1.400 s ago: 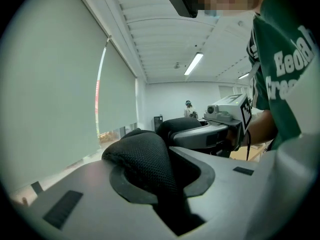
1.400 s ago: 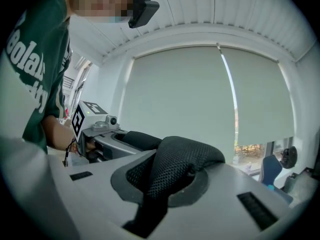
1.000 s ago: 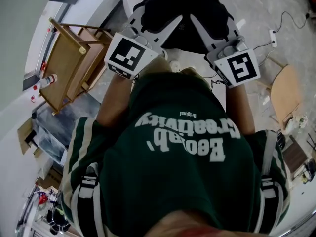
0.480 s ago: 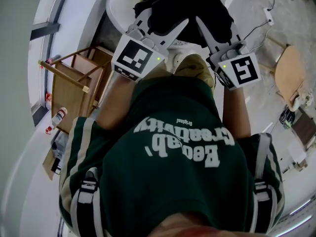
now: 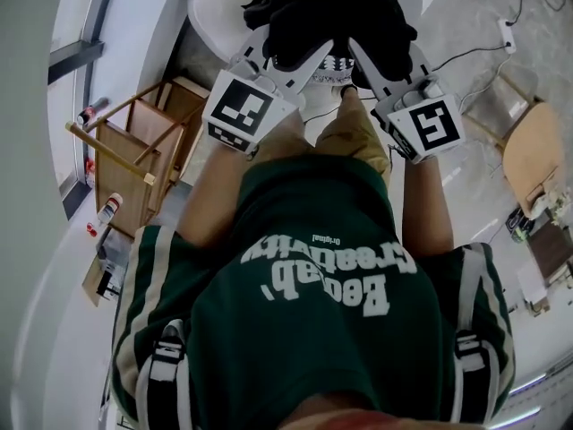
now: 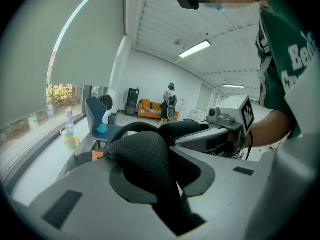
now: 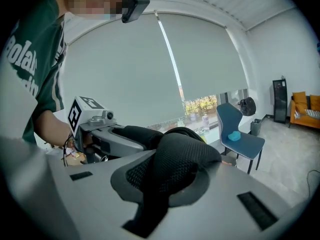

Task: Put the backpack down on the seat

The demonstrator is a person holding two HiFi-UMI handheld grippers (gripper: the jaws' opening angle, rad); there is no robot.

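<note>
Since the earlier frame both grippers have carried the black backpack [image 5: 345,12] away from the person's body, and it now overlaps the near edge of the white seat [image 5: 210,12]. A wooden stand [image 5: 134,150] lies well apart at the left, with bare floor [image 5: 466,16] at the right. The forearms reach out side by side. The left gripper [image 5: 300,45] and the right gripper [image 5: 380,47] are each clamped on a padded mesh strap [image 6: 145,159], and the bag is bunched between them.

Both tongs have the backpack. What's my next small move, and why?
Probably lower both together a little, toward the white seat. Left tongs are shut on one mesh strap, right tongs on the other, and the backpack hangs between them above the seat. I can't tell that it rests there, so don't open.
</note>
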